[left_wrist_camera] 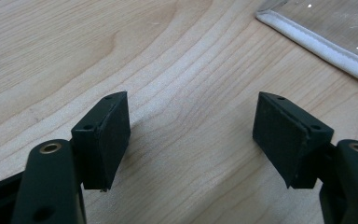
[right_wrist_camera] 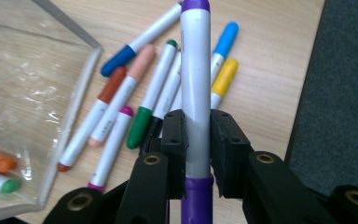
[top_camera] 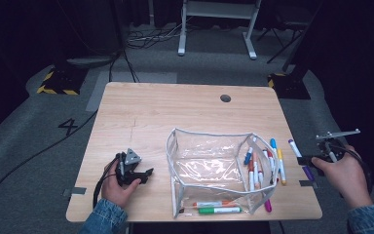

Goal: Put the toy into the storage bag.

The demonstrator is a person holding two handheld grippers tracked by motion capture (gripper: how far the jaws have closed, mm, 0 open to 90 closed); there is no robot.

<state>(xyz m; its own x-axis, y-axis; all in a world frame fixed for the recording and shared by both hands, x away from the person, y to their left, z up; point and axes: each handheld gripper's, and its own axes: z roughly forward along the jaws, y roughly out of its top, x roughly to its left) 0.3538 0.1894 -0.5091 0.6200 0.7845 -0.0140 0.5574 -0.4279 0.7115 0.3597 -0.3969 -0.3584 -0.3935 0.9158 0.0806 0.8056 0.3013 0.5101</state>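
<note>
One purple marker (right_wrist_camera: 195, 93) stands clamped upright — between the right gripper (right_wrist_camera: 197, 140) pads.

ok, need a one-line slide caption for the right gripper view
Right gripper shut on a purple marker, above loose markers on the table beside a clear pouch.

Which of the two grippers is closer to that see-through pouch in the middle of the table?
Left. The left gripper sits on the table just beside the clear pouch, jaws open. The right gripper is off past the loose markers, clamped on a purple marker.
</note>
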